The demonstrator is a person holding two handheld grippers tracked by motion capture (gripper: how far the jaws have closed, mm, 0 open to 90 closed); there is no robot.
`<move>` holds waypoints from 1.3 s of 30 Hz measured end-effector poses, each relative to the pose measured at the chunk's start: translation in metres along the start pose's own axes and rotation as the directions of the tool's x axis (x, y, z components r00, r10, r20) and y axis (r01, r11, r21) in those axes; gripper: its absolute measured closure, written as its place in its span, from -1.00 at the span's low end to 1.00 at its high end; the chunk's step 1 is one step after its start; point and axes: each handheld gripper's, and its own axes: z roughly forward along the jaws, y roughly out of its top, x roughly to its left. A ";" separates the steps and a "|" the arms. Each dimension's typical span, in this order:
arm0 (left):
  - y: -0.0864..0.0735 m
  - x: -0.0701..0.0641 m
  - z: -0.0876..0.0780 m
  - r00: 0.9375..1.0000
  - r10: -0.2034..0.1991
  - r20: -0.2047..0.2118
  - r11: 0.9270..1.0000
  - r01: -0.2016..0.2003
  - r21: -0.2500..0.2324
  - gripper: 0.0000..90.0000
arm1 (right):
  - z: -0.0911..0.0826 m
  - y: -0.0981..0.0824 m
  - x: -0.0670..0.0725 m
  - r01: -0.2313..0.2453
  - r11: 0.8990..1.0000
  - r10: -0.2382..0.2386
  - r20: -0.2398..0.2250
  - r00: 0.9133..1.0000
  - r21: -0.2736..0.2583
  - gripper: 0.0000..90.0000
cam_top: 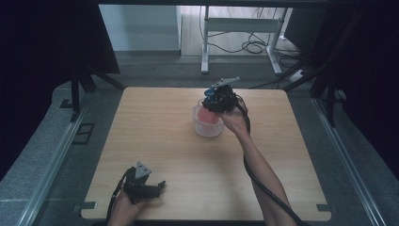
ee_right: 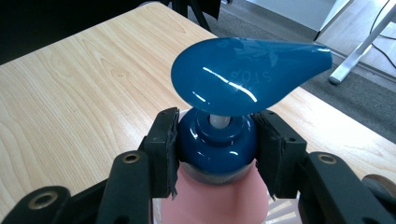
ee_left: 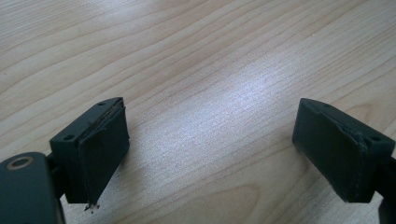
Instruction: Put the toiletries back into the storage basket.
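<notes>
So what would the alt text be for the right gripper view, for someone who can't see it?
Two black tongs clamp the blue collar of a pump bottle, one pad on each side, just under its wide blue pump head. The bottle's body below is pink. Behind it lies a light wooden table, with grey floor and white desk legs beyond its far edge.

Under me, the table (ee_left: pixel 196 70) is pale wood with a fine straight grain, smooth, taking a soft satin sheen where the light falls. My left gripper (ee_left: pixel 210 154) wears matt black plastic, its 2 pads dull, rubbery and frayed at the edges. In my right gripper (ee_right: pixel 217 149), the pump (ee_right: pixel 243 70) is blue plastic, very glossy, with sharp white highlights and faint raised lettering. The bottle (ee_right: pixel 215 200) below it is matt pink plastic. The basket (cam_top: pixel 207 127) looks like whitish, perforated plastic. Brass-coloured metal rivets shine on my black arms.
</notes>
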 end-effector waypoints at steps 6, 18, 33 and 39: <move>0.000 0.000 0.000 1.000 0.000 0.000 1.000 0.000 0.001 -0.77 | 0.008 -0.005 0.001 0.006 1.000 -0.006 0.003 1.000 0.018 0.18; 0.000 0.000 0.000 1.000 -0.001 -0.001 1.000 0.001 0.001 -0.77 | 0.021 -0.015 0.002 0.001 0.999 -0.001 -0.002 1.000 0.039 0.18; 0.000 0.000 0.000 1.000 0.001 0.000 1.000 -0.001 0.001 -0.77 | 0.027 -0.022 -0.004 -0.022 0.999 0.023 -0.023 0.999 0.042 0.17; 0.000 0.000 0.000 1.000 0.001 0.000 1.000 -0.001 0.001 -0.77 | 0.026 -0.025 -0.007 -0.047 0.998 0.048 -0.029 0.998 0.030 0.13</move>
